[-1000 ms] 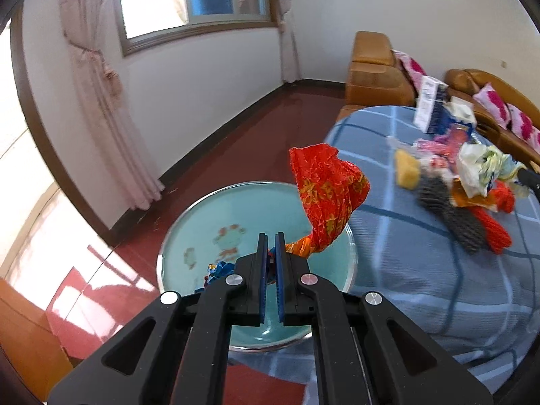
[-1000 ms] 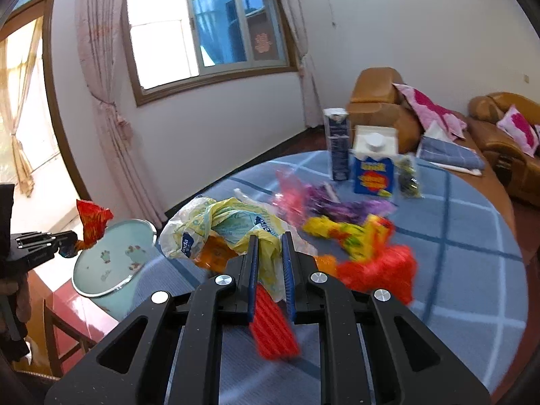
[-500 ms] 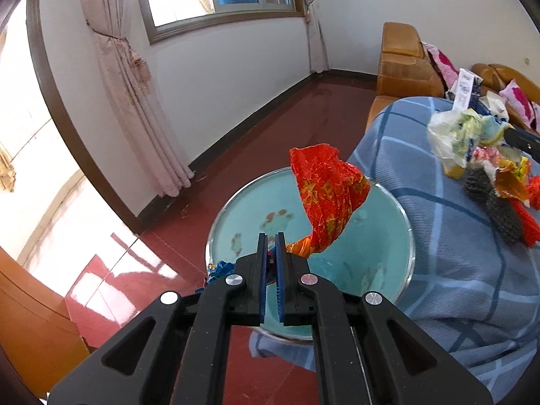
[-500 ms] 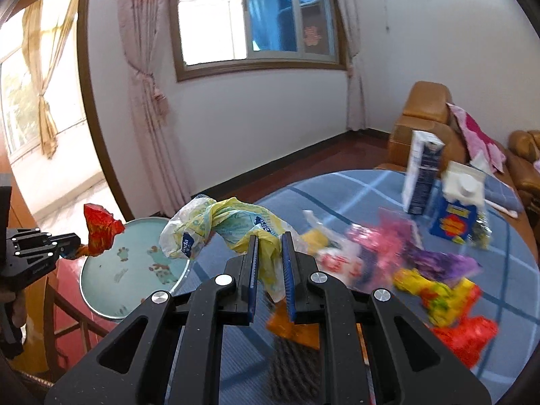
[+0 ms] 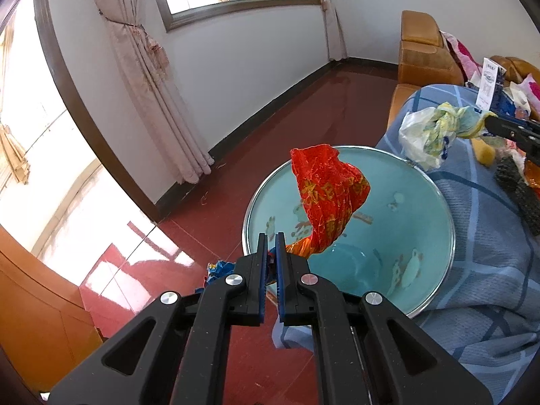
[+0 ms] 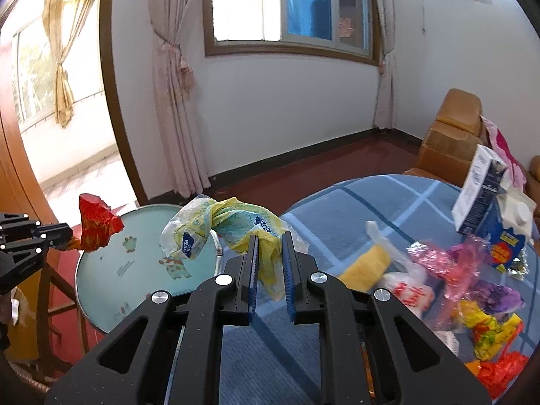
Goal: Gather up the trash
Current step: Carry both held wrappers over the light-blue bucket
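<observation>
My left gripper point(image 5: 269, 239) is shut on a crumpled red and orange wrapper point(image 5: 325, 195), which it holds over a teal enamel basin point(image 5: 428, 233). In the right wrist view the same wrapper point(image 6: 96, 222) hangs at the far left above the basin point(image 6: 135, 270). My right gripper point(image 6: 270, 239) is shut on a twisted yellow and white plastic bag point(image 6: 229, 226), held above the edge of the blue checked table point(image 6: 337, 209), close to the basin. The bag point(image 5: 432, 131) and the right gripper's fingers point(image 5: 513, 131) also show at the right of the left wrist view.
More trash lies on the table: a yellow sponge point(image 6: 366, 263), pink and purple wrappers point(image 6: 452, 260), milk cartons point(image 6: 482, 195), a dark scrubber point(image 5: 516, 189). The basin rests on a wooden stand point(image 6: 50, 290) beside the table. Orange sofas point(image 5: 422, 54) stand behind; red floor point(image 5: 287, 108) lies beyond.
My right gripper has swung left with the plastic bag, from over the trash pile to the table edge by the basin. The left gripper, wrapper still in its jaws, has shifted so the basin lies right of centre.
</observation>
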The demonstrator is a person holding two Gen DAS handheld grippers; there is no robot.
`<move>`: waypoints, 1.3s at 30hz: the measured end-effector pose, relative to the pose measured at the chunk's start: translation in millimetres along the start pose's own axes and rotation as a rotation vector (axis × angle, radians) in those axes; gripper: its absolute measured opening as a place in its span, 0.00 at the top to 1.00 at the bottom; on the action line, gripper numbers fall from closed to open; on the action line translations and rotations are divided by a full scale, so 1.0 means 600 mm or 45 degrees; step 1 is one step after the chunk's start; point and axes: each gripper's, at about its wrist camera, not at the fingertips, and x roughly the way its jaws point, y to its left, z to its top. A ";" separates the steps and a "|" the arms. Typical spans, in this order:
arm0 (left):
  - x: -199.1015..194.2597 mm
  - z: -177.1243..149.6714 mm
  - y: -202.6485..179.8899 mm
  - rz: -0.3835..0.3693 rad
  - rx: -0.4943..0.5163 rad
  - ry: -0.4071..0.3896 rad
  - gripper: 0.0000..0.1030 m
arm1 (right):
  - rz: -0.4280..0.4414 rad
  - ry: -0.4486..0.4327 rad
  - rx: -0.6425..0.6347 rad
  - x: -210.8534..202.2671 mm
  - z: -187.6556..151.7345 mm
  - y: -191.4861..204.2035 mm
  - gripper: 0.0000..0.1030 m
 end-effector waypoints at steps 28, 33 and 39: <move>0.009 0.000 -0.002 -0.013 -0.001 0.019 0.96 | 0.021 0.043 -0.155 0.031 -0.004 0.061 0.86; 0.011 0.000 -0.003 -0.021 0.008 0.024 0.95 | 0.022 0.051 -0.188 0.035 -0.007 0.073 0.86; 0.014 0.000 -0.008 -0.031 0.016 0.027 0.91 | 0.035 0.074 -0.221 0.043 -0.011 0.086 0.86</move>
